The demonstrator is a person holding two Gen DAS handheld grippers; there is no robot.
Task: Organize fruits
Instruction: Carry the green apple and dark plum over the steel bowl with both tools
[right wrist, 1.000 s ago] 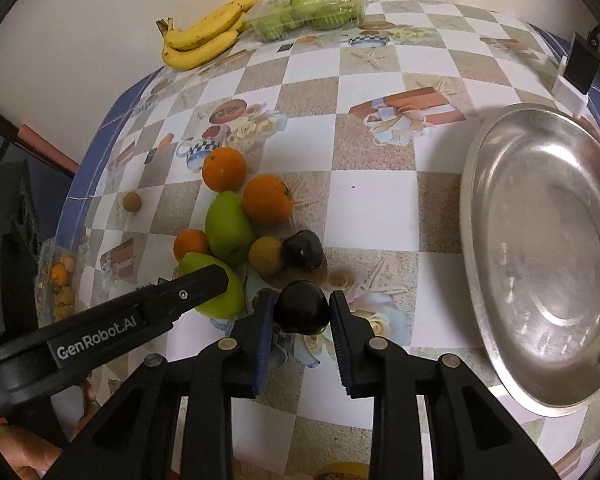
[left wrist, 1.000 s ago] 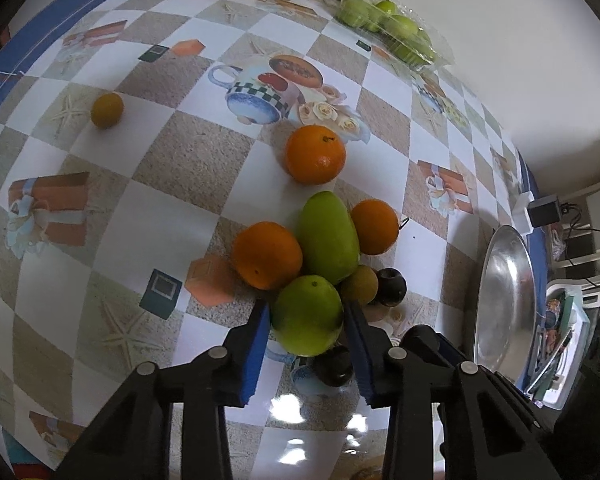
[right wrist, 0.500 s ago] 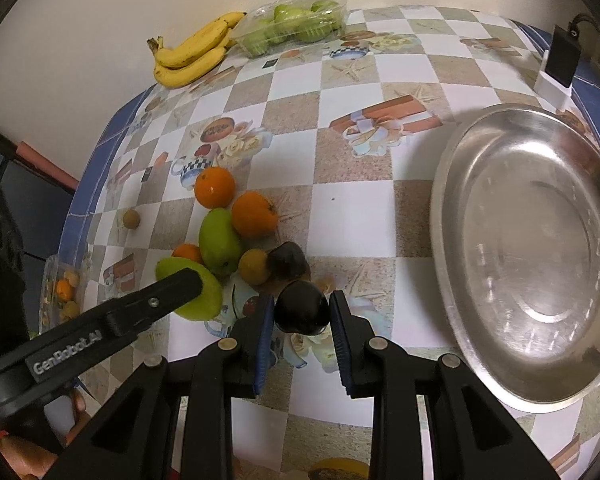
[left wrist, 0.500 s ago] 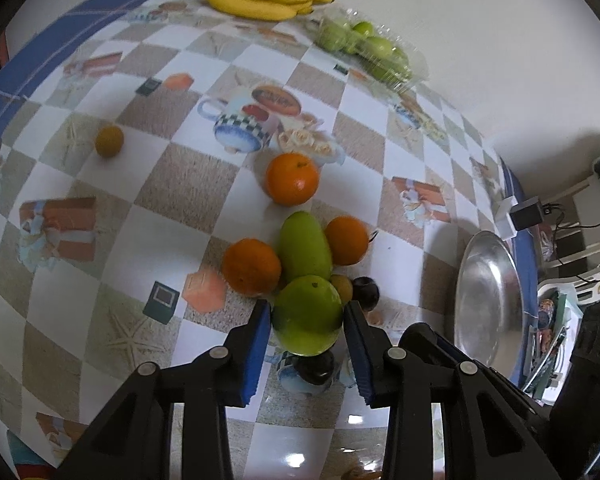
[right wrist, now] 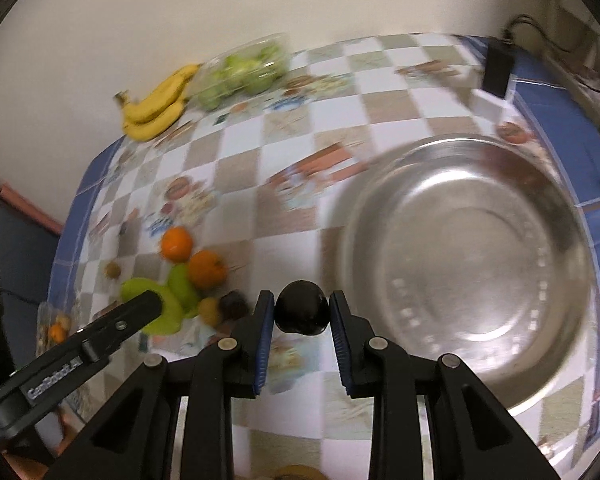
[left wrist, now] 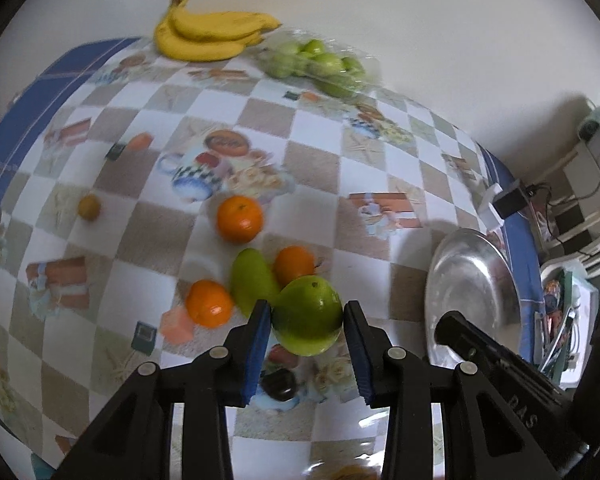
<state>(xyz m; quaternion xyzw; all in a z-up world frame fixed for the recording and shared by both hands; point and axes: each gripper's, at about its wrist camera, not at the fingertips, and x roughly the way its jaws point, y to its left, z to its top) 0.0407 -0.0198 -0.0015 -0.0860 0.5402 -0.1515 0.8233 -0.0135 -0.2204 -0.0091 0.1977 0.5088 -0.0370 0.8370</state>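
The left gripper [left wrist: 306, 322] pinches a green mango [left wrist: 307, 314] at lower centre of its view, clear of the fruit pile [left wrist: 256, 276] on the tabletop [left wrist: 148, 240]. The right gripper [right wrist: 302, 314] has its jaws pinched on a dark plum [right wrist: 301, 307], with the steel bowl [right wrist: 364, 208] filling the right of that frame. The step looks like carrying both to the bowl. Done well: keep both grips firm, let the plum go first since it sits nearer the rim, lower each fruit close to the bowl floor before spreading the jaws, and keep the two grippers from crossing.
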